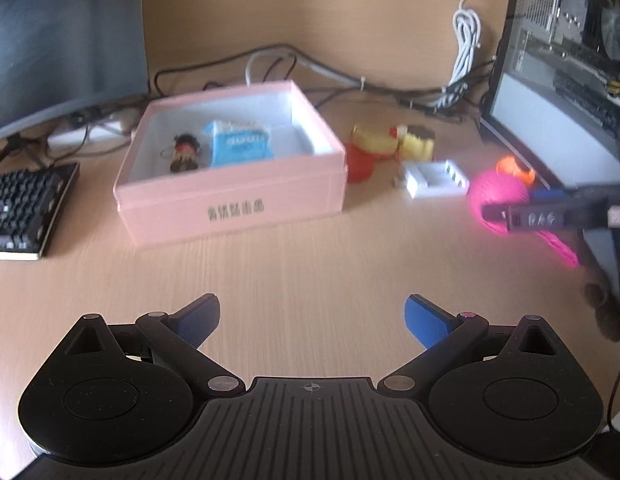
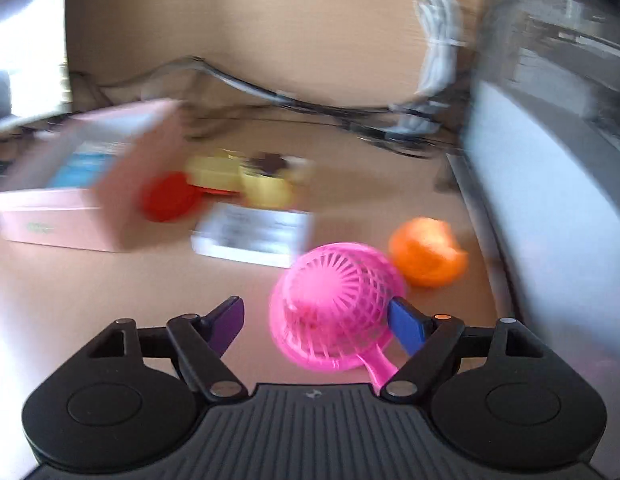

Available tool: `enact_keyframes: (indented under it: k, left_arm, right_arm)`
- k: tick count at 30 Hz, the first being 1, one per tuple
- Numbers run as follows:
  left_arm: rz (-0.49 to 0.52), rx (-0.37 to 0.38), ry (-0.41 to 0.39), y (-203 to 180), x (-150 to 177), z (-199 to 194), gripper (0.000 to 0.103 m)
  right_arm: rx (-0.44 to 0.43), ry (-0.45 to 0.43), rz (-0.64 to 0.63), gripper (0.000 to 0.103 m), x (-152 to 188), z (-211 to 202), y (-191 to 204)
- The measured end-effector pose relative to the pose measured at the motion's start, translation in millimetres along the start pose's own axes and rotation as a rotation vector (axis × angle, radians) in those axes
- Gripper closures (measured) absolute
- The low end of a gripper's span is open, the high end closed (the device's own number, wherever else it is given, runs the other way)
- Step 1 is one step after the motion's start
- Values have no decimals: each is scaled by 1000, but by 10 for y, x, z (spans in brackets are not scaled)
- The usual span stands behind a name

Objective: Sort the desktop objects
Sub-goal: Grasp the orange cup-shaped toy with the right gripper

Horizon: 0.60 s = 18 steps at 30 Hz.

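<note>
Left wrist view: nearest is the left gripper (image 1: 312, 320), black w/ blue finger pads, jaws spread wide, nothing between them, hovering over bare light-wood desk (image 1: 294, 264). Beyond it sits an open pink cardboard box (image 1: 230, 200) w/ dark lettering on its front wall; inside lie a small dark-haired doll figure (image 1: 185, 153) and a light-blue packet (image 1: 241, 145), side by side. Right of the box: a red round piece (image 1: 360, 164) touching a cluster of yellow plastic toys (image 1: 394, 142), then a white rectangular battery charger (image 1: 436, 179) just in front. Far right, the right gripper (image 1: 514, 210) reaches in at a pink plastic handheld fan (image 1: 496, 196), w/ an orange rounded object (image 1: 514, 168) behind it. Black keyboard (image 1: 24, 210) at left edge, monitor above it, tangled cables along the back.

Right wrist view, blurred: right gripper (image 2: 314, 322) has jaws apart; the pink fan (image 2: 334, 312) lies on the desk between them, cage against the right blue pad (image 2: 406, 324), left pad clear of it, so not clamped. Orange object (image 2: 428, 254) just beyond the fan. White charger (image 2: 254, 234), yellow toys (image 2: 246, 180), red piece (image 2: 168, 196), pink box (image 2: 70, 216) further back-left.
</note>
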State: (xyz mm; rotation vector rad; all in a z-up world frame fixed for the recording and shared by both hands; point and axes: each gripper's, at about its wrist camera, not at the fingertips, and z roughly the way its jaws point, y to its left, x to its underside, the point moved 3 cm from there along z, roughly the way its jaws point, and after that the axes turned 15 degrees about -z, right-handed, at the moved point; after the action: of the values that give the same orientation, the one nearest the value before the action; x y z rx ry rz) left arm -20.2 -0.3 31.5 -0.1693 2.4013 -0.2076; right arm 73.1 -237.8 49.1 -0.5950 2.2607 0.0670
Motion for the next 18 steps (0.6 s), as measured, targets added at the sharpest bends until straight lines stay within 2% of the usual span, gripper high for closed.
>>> enact_keyframes:
  k: [1,2,3,4,5,6,8,9,10,14,16,18]
  left_arm:
    - [-2,-2,8,12,23,-6,1]
    - [-6,-6,14,28,39,-12,1]
    - [-10,-11,16,44,48,-19,1]
    - [-16,-17,17,59,49,-26,1]
    - [-23,-20,18,71,48,-31,1]
    - [-29,-21,19,80,46,-36,1]
    - [-37,-19,20,88,47,-44,1]
    - [-40,-18,22,91,50,-46,1]
    - [-41,-17,22,91,54,-47,1]
    - [-42,-9,20,95,59,-60,1]
    - [-48,-6,16,107,52,-69,1]
    - [-57,-2,12,123,38,-74,1]
  right_arm:
    - [-138,-42,-2,26,-50,-89,84]
    - [-190,-82,-12,26,-90,-169,130]
    - [-167,-134,-51,26,-151,-270,178]
    - [-91,-167,-85,26,-202,-317,182]
    - [-5,-176,-102,26,-238,-318,157]
    - [124,-164,-117,26,-277,-255,96]
    - [298,-116,-136,37,-309,-55,-37]
    - [350,-88,-132,49,-312,44,-110]
    - [377,-54,-118,53,-313,169,-196]
    - [400,45,-55,53,-253,562,-441]
    - [387,95,-22,67,-210,702,-517]
    - [350,101,13,71,-151,702,-492]
